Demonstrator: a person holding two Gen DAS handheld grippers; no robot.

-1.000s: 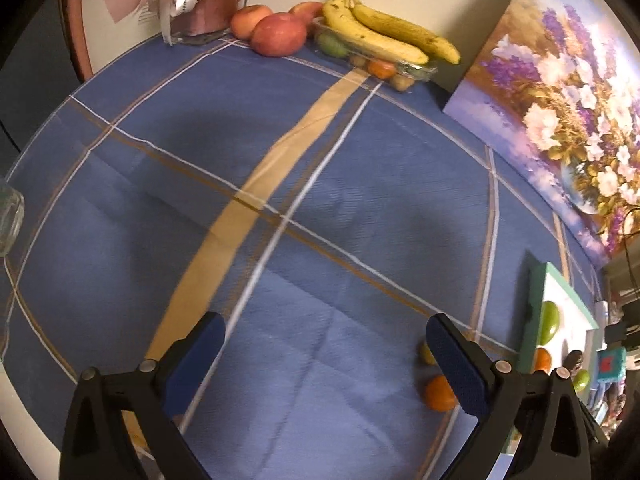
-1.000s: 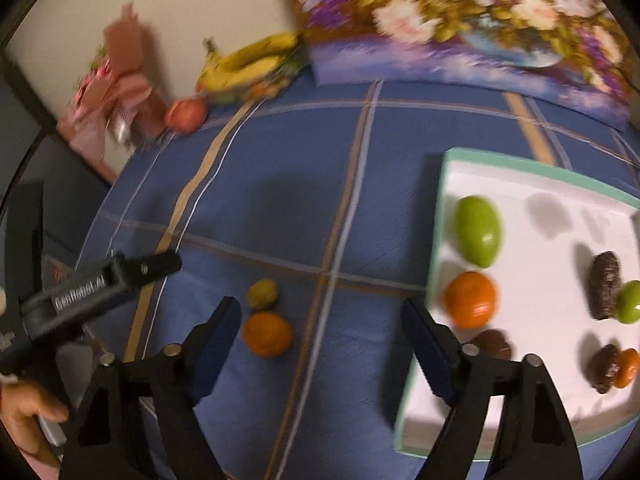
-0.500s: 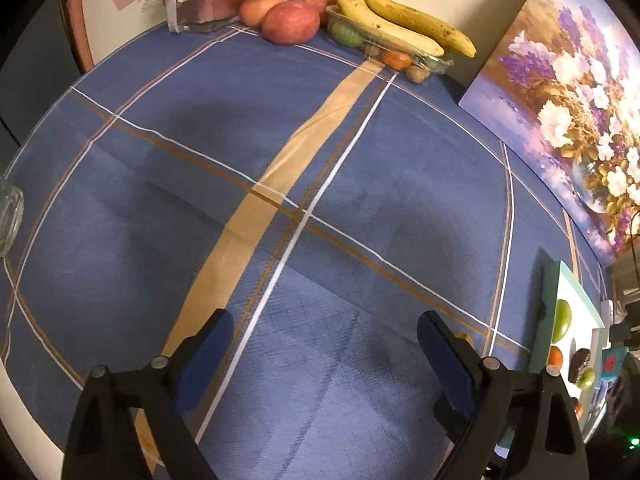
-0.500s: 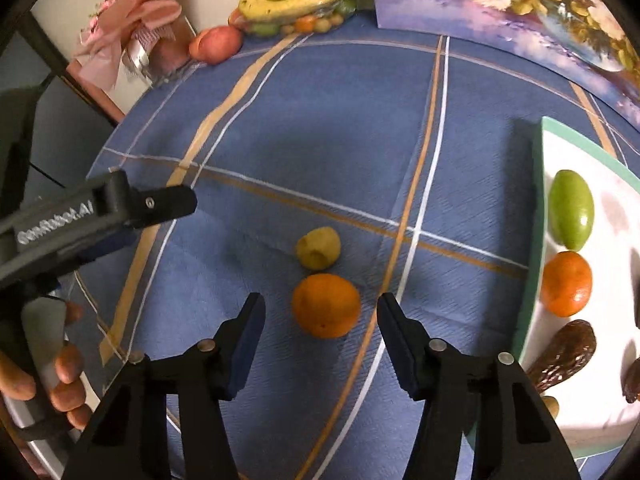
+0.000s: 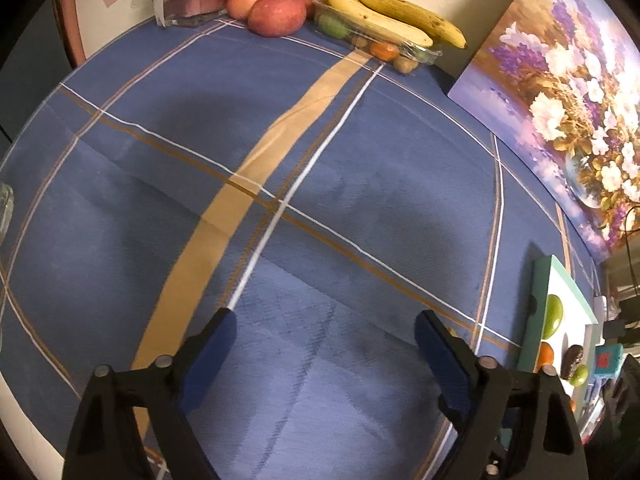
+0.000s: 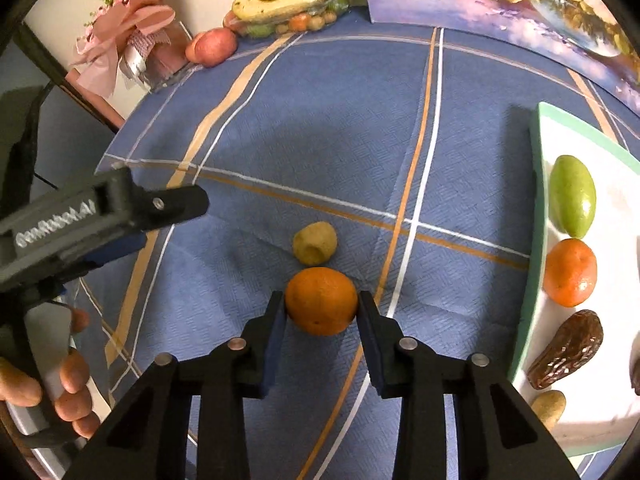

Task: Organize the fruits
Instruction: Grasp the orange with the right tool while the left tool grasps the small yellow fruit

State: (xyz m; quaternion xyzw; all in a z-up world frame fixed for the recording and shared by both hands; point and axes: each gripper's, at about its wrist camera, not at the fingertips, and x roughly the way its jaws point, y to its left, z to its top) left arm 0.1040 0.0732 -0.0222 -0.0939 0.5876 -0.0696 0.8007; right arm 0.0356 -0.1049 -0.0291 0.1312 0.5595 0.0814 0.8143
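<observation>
An orange point(image 6: 321, 301) lies on the blue tablecloth, with a small yellow-brown fruit point(image 6: 315, 243) just beyond it. My right gripper point(image 6: 321, 309) is shut on the orange, its pads touching both sides. A white tray with a green rim point(image 6: 535, 216) at the right holds a green fruit point(image 6: 572, 196), another orange point(image 6: 570, 273), dates and other small fruits. My left gripper point(image 5: 324, 332) is open and empty above bare cloth; it also shows in the right wrist view point(image 6: 120, 216). The tray also shows in the left wrist view point(image 5: 538, 312).
At the far edge stand bananas point(image 5: 384, 16) on a clear box of small fruits, red apples point(image 5: 276, 14) and a pink wrapped gift point(image 6: 132, 40). A flower painting point(image 5: 568, 100) leans against the wall at the right. A glass edge point(image 5: 5, 212) shows at the left.
My right gripper moved down and forward and closed around the orange. My left gripper drew back and up, so the loose fruits left its view.
</observation>
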